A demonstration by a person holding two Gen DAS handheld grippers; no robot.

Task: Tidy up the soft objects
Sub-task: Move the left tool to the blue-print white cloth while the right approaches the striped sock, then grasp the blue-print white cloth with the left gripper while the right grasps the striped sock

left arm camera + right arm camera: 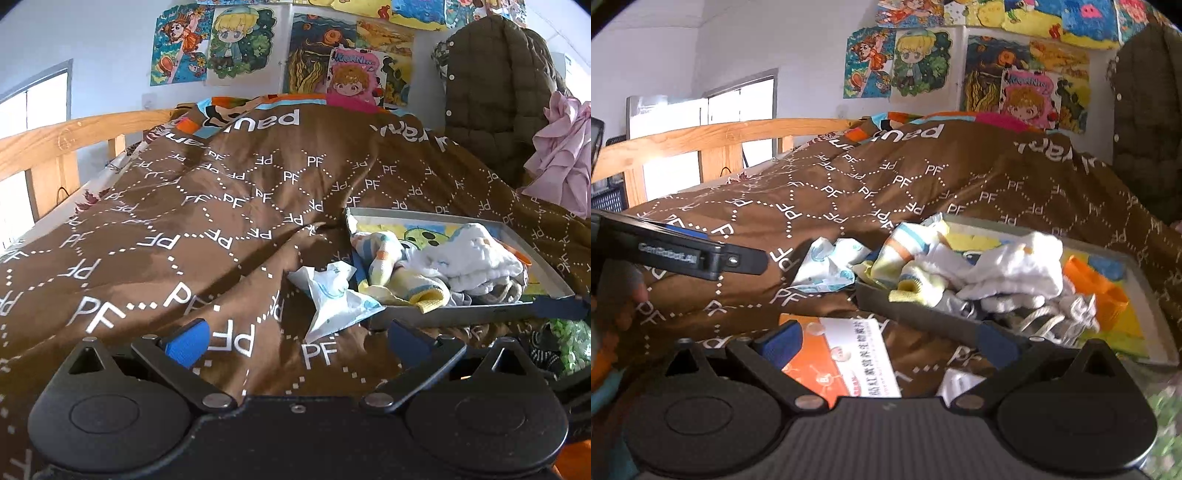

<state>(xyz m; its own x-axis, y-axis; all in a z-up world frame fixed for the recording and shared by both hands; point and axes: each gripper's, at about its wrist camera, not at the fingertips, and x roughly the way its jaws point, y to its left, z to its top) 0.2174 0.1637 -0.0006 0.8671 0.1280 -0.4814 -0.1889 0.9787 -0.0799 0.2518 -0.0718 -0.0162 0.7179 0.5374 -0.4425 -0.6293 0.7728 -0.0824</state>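
Observation:
A grey tray (461, 315) (923, 321) lies on the brown quilt and holds a heap of soft things: a striped yellow sock (388, 266) (908, 254), a white cloth (476, 258) (1008, 269) and an orange piece (1097, 291). A crumpled white and blue cloth (332, 291) (831, 266) lies on the quilt just left of the tray. My left gripper (295, 338) is open above the quilt, short of that cloth. My right gripper (890, 341) is open over an orange and white packet (842, 358), near the tray's front edge. Neither holds anything.
The brown quilt (192, 206) covers the bed. A wooden rail (74, 136) runs along the left. A dark green padded coat (495, 99) and a pink garment (561, 162) hang at the right. The left gripper's body (683, 251) reaches in from the left in the right wrist view.

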